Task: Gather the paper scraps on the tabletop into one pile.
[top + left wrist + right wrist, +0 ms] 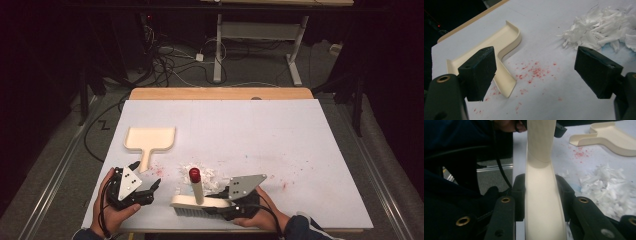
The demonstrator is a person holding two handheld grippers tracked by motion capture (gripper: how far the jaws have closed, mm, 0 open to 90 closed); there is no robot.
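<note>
The right gripper has its jaws clamped on the cream brush, whose handle runs straight out ahead between the pads, red tip up. The left gripper is wide open with nothing in it. The cream dustpan lies just ahead of its left jaw, the shredded white paper beyond its right jaw.

The table carries a white sheet. On it lie a cream dustpan, a pile of white paper shreds, scattered red specks, and a cream brush.
</note>
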